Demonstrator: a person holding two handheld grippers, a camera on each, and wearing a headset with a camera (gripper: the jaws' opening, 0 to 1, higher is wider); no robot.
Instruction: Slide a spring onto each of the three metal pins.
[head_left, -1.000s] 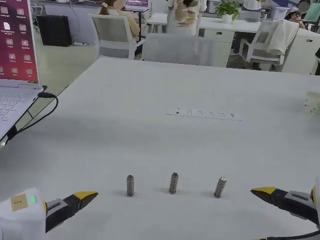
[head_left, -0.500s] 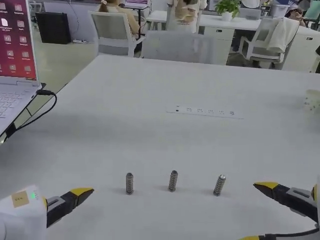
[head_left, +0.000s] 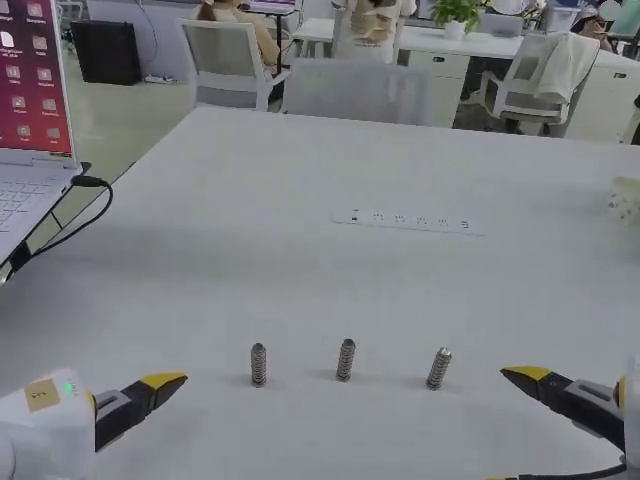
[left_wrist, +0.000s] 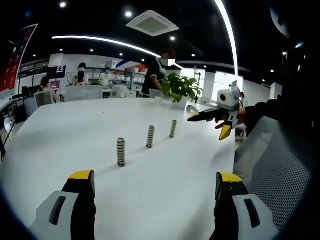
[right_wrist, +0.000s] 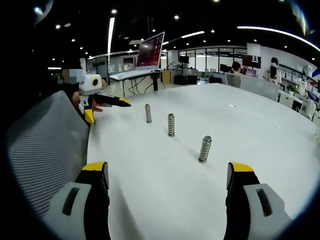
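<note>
Three upright metal pins stand in a row near the front of the white table (head_left: 330, 280), each with a coil spring around it: left spring (head_left: 259, 365), middle spring (head_left: 346, 360), right spring (head_left: 439, 368). My left gripper (head_left: 142, 398) rests low at the left of the row, jaws open and holding nothing (left_wrist: 156, 176). From it the springs (left_wrist: 120, 152) run away in a line toward the right gripper (left_wrist: 215, 115). My right gripper (head_left: 555, 392) sits to the right of the row, also open and bare (right_wrist: 167, 167), with the nearest spring (right_wrist: 205, 149) ahead of it.
An open laptop (head_left: 30, 110) with a black cable (head_left: 92, 212) sits at the table's left edge. A flush power strip (head_left: 410, 222) lies mid-table, a small white object (head_left: 626, 204) at the right edge. Office chairs (head_left: 235, 60) and people stand beyond the far edge.
</note>
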